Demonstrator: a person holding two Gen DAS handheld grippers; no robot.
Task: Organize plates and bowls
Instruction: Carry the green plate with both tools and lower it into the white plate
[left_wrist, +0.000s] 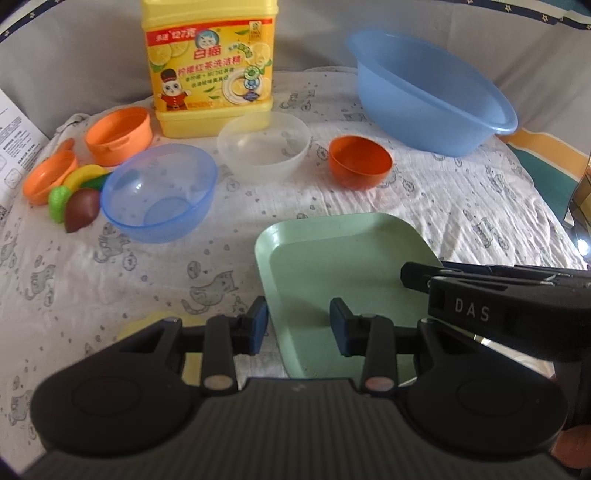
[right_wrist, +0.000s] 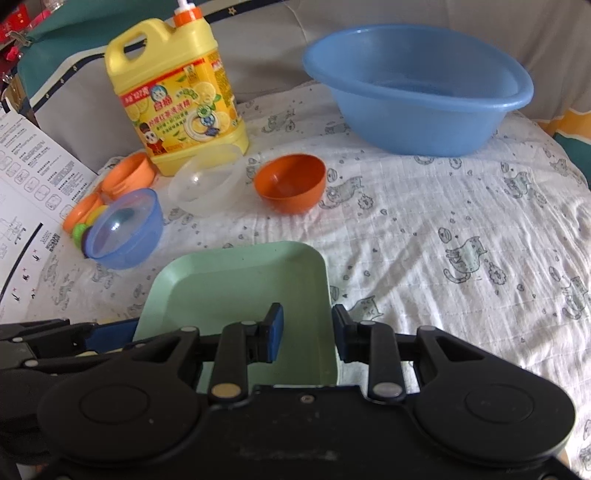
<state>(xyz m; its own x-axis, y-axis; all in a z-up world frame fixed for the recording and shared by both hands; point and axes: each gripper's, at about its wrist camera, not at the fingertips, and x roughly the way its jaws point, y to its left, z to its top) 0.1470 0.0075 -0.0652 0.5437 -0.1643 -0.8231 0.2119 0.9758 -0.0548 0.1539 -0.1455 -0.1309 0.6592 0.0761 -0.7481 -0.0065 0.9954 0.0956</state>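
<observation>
A pale green square plate lies on the cat-print cloth in front of both grippers. My left gripper straddles the plate's left rim with a wide gap, and its pads are not pressing. My right gripper straddles the right rim, one finger inside the plate and one outside, also open. Beyond the plate stand a blue see-through bowl, a clear bowl and an orange bowl.
A big blue basin sits at the back right and a yellow detergent jug at the back left. Orange cups and toy food crowd the left. A printed leaflet lies at the far left.
</observation>
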